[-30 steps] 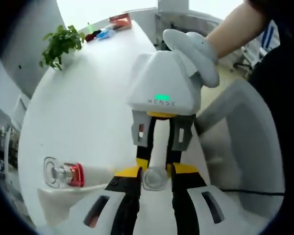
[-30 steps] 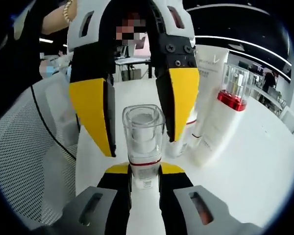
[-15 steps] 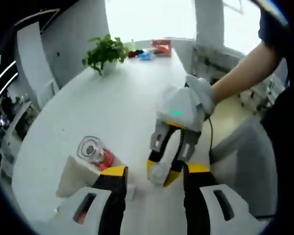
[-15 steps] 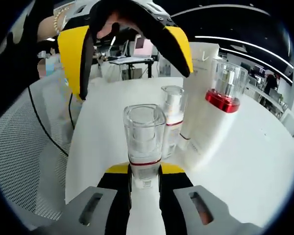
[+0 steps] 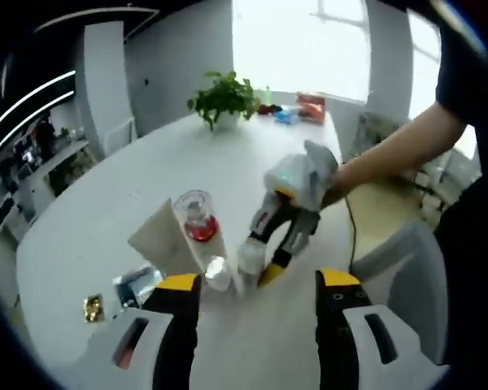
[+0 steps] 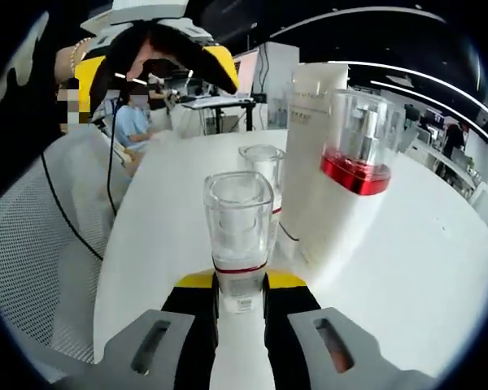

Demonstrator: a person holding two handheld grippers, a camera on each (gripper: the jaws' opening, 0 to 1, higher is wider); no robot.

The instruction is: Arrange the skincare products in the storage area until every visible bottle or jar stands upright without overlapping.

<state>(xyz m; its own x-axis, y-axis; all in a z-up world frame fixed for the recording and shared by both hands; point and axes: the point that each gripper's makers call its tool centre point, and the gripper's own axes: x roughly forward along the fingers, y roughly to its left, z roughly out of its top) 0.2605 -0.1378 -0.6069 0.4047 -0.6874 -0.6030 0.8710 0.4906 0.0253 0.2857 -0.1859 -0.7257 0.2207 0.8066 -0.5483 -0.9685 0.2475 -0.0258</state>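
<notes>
**Small bottle clenched upright, next to the group**

Your right tongs [image 6: 240, 292] are clenched on the small clear-capped bottle [image 6: 238, 236], its long axis upright over the worktop [image 6: 407, 268] near the edge on your side. Just beyond stand a second small bottle [image 6: 264, 175], the white tube [image 6: 313, 162] and the red-collared bottle [image 6: 354, 138], close together. Your left tongs [image 5: 252, 296] are released, farther off. In the left gripper view, a small item [image 5: 138, 280] beside the group looks toppled; blur hides what it is.
</notes>
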